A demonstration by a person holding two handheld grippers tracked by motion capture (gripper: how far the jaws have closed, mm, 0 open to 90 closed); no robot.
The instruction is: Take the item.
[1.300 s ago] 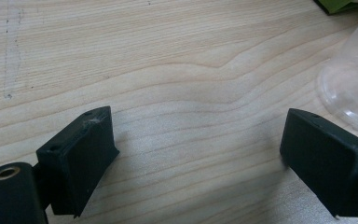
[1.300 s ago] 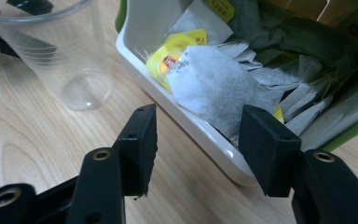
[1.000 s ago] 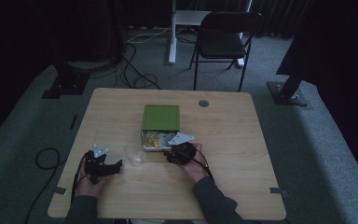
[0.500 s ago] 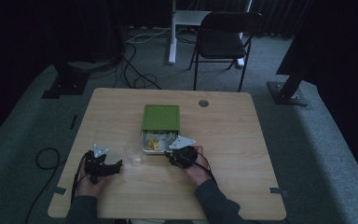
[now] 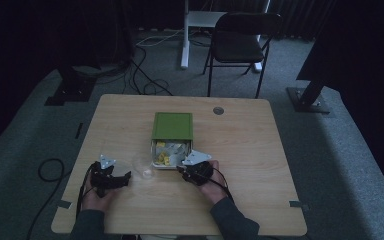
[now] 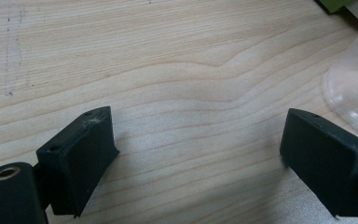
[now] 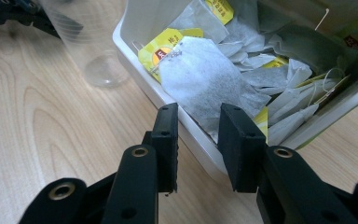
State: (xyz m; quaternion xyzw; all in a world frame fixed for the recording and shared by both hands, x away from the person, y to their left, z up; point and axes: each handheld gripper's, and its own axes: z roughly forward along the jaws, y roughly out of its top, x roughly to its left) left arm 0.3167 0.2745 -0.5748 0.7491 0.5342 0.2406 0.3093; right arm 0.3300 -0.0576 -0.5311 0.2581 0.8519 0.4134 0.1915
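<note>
A white box (image 5: 172, 167) of tea bags stands mid-table, its green lid (image 5: 172, 125) folded back. In the right gripper view a large tea bag (image 7: 205, 79) leans on the box's near wall (image 7: 133, 63). My right gripper (image 7: 198, 116) is at that wall with its jaws a narrow gap apart; the tea bag's lower edge shows just beyond the gap. From above, the right gripper (image 5: 182, 170) touches the box's front right corner. A clear plastic cup (image 5: 145, 165) stands left of the box. My left gripper (image 6: 198, 123) lies open on bare wood with the cup (image 6: 354, 88) beside its right jaw.
The wooden table (image 5: 240, 145) has a round cable hole (image 5: 218, 110) at the back. A black folding chair (image 5: 240, 45) stands behind it. Cables lie on the grey floor to the left. The left gripper (image 5: 122, 177) points toward the cup (image 7: 91, 42).
My right gripper has shifted slightly at the front of the box. The left gripper and the cup have stayed where they were.
</note>
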